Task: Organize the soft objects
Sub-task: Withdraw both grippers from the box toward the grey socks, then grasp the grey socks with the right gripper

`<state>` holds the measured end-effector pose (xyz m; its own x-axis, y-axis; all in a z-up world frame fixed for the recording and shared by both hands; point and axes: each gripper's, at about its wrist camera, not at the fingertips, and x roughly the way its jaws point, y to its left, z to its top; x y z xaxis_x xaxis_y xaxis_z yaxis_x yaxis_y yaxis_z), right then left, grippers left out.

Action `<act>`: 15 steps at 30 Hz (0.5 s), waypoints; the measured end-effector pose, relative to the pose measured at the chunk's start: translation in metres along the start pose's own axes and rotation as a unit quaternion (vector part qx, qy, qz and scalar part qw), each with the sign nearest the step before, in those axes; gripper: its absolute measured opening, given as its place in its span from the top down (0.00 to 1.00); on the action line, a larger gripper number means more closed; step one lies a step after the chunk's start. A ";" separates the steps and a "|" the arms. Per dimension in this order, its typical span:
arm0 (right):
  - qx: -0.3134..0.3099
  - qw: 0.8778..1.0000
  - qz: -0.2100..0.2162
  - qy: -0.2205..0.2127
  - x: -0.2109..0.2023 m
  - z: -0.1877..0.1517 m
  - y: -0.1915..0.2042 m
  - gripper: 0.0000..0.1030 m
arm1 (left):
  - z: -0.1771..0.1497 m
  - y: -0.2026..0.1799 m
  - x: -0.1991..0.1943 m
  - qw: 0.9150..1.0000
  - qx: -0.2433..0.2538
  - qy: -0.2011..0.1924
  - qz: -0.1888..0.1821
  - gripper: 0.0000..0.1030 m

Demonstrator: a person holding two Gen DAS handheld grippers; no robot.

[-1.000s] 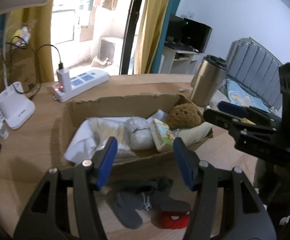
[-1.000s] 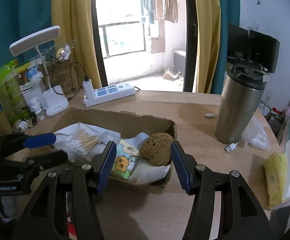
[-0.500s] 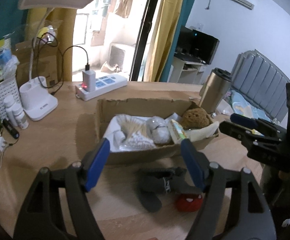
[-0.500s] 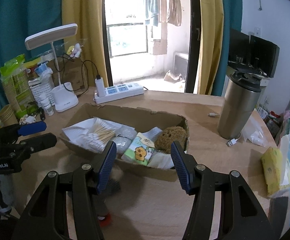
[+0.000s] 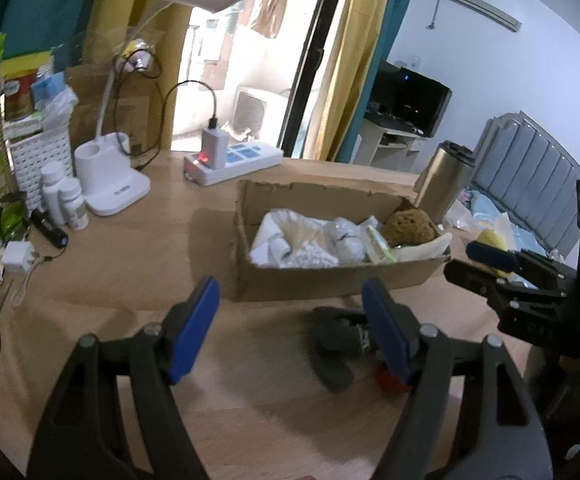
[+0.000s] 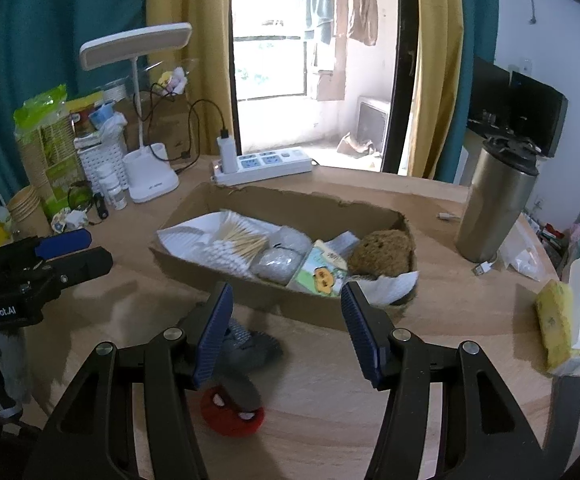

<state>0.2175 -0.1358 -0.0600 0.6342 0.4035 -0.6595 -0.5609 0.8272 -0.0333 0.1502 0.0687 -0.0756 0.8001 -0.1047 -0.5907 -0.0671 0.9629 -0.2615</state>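
I hold both hand-held grippers above the wooden worktop, each with its jaws spread wide and nothing between them. The left hand-held gripper and the right hand-held gripper both face the cardboard box, which already holds a bag of cotton swabs, a tissue packet and a brown sponge. The thing left out is the grey sock, crumpled on the worktop just in front of the box's near wall, with a small red Spider-Man plush touching its near end. From my left hand-held gripper the sock lies ahead and to the right, partly behind the right finger; from my right hand-held gripper it lies low and to the left, under the left finger. Its long axis seems to run from the box wall back toward me. I judge the right hand-held gripper slightly nearer, so it would need to shift left and down, jaws across the sock's width.
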 end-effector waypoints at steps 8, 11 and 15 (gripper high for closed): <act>-0.013 0.999 0.011 0.030 0.017 -0.011 0.024 0.42 | -0.018 0.023 -0.004 1.000 -0.021 0.009 0.007 0.26; -0.013 0.999 0.017 0.043 0.028 -0.017 0.032 0.42 | -0.023 0.031 -0.005 1.000 -0.025 0.010 0.013 0.25; -0.014 0.998 0.023 0.060 0.042 -0.022 0.041 0.42 | -0.029 0.043 -0.002 0.999 -0.035 0.016 0.019 0.25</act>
<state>0.2093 -0.0931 -0.1057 0.5393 0.3899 -0.7464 -0.6040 0.7967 -0.0202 0.1284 0.1028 -0.1076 0.7768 -0.0767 -0.6251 -0.1401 0.9466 -0.2903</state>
